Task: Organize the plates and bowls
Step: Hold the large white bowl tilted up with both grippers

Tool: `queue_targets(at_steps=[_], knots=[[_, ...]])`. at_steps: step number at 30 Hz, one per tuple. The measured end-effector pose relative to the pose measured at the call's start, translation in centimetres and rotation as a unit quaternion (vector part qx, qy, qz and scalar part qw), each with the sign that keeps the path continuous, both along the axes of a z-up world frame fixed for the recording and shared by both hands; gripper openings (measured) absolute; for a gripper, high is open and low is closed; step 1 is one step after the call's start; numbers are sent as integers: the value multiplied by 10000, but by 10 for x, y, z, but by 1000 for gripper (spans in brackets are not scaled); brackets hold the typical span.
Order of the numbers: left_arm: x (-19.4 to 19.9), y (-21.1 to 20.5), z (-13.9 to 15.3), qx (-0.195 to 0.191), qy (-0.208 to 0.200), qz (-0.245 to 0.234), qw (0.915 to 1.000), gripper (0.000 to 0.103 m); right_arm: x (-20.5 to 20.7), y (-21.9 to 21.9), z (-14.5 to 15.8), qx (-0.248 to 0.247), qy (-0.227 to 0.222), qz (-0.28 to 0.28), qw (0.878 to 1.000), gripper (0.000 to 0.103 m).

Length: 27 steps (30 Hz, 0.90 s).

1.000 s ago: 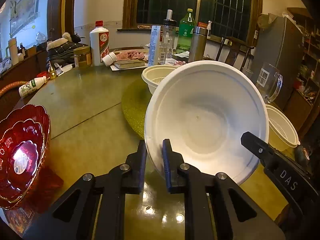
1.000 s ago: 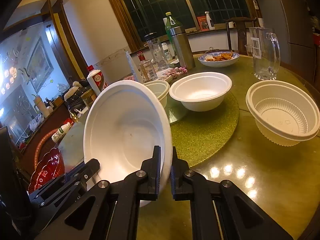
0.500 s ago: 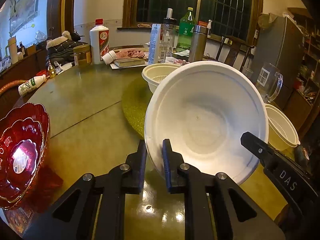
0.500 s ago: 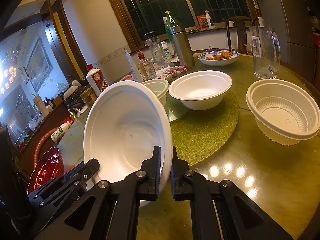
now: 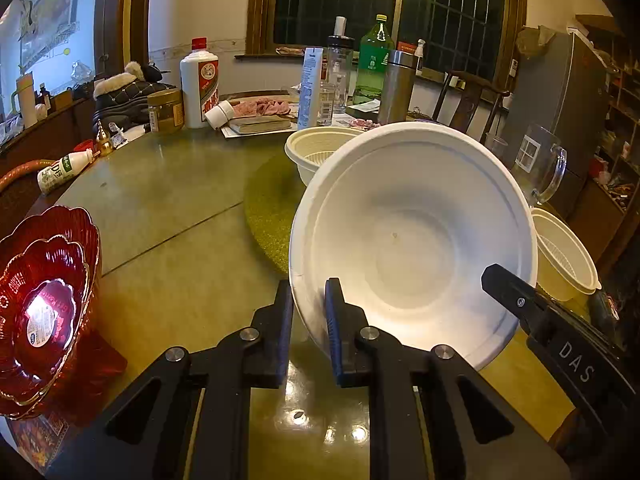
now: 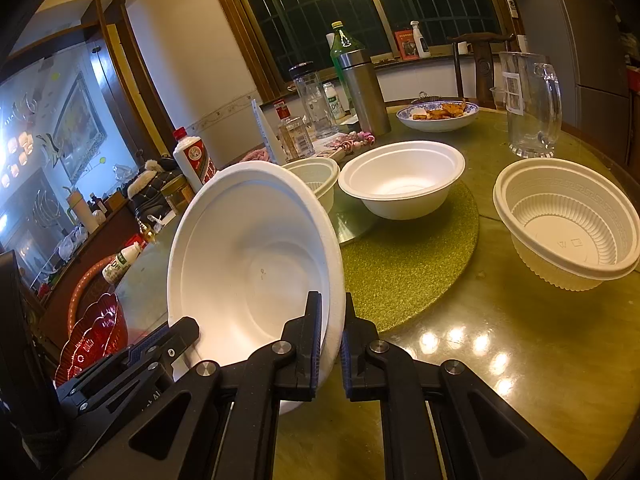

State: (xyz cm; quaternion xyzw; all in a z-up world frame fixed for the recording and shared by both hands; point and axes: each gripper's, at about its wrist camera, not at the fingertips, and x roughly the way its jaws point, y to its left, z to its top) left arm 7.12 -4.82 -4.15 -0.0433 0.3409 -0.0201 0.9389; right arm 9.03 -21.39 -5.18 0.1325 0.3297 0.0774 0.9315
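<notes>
Nothing moved; only right wrist shows second white bowl [image 6: 401, 178].

We are in a home dining room at night: a large round table [image 6: 520, 360] crowded with bottles, a steel flask [image 6: 362, 92], a glass pitcher [image 6: 528, 104] and a dish of food [image 6: 438, 114], a wooden chair [image 5: 468, 100] beside dark barred windows [image 5: 440, 8], and framed pictures [image 6: 78, 120] on the wall.
</notes>
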Motion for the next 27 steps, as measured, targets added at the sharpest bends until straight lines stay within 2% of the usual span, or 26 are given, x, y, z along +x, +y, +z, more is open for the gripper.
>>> queue_targets(at_steps=[27], knots=[[-5, -2, 3, 54, -98, -7, 9999, 14, -4, 2, 6, -153, -70, -30, 9999, 8]])
